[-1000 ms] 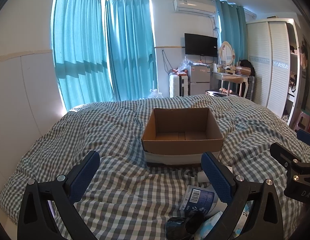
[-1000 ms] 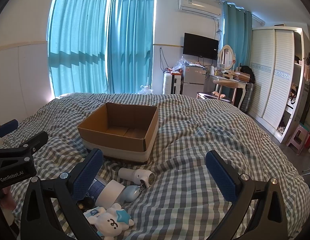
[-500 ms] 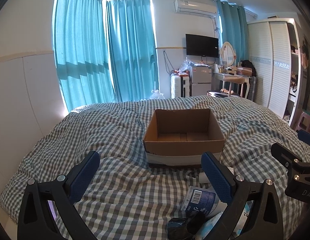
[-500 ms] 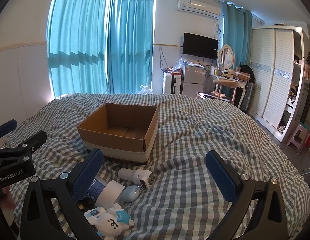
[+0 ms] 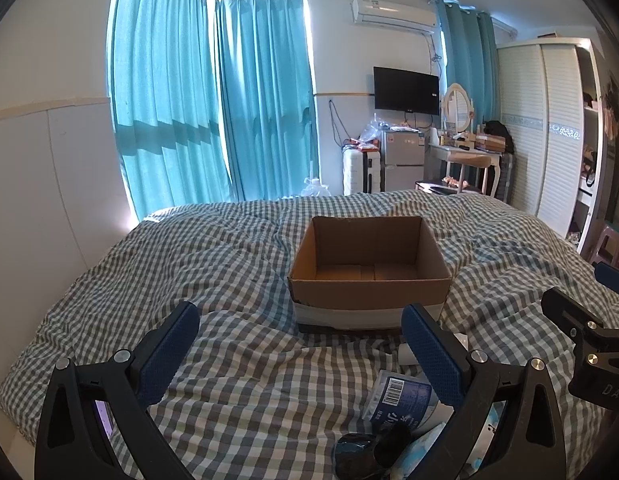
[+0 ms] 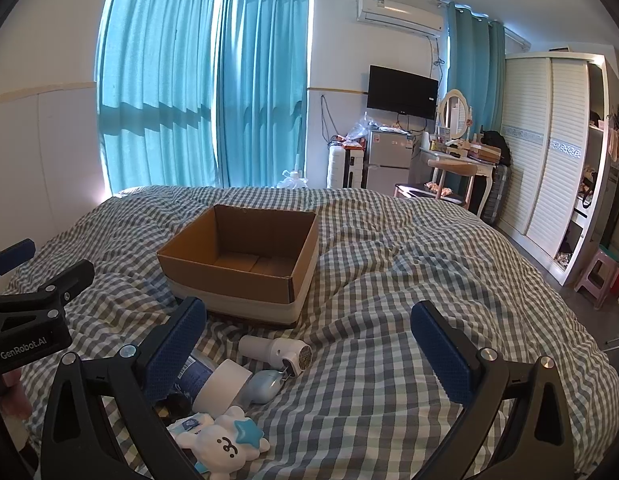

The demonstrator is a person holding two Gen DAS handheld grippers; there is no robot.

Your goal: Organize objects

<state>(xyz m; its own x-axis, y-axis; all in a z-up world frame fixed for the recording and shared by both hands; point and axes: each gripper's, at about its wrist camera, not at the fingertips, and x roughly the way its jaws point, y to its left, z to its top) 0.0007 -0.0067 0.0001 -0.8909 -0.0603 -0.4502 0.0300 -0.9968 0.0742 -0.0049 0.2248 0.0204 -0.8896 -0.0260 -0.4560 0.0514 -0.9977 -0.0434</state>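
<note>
Two spread grippers above a checked bed with a box and a small heap of objects

The open brown cardboard box (image 6: 245, 260) sits mid-bed on the grey-and-white checked duvet (image 6: 389, 320); near its front lie a white cylindrical device (image 6: 275, 352), a blue-labelled tube (image 6: 213, 380) and a white plush toy with a blue star (image 6: 225, 442). Left gripper (image 5: 301, 354) and right gripper (image 6: 309, 344) both hang wide apart, holding nothing

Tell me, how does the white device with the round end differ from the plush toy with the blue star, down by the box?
The white device is a smooth, hard-looking cylinder lying on its side; the plush toy is soft and lumpy, with a face and a blue star. The device lies nearer the cardboard box; the toy lies nearer the camera, partly behind the right gripper. Both are mostly white and rest on the checked bedspread, outside the box.
</note>
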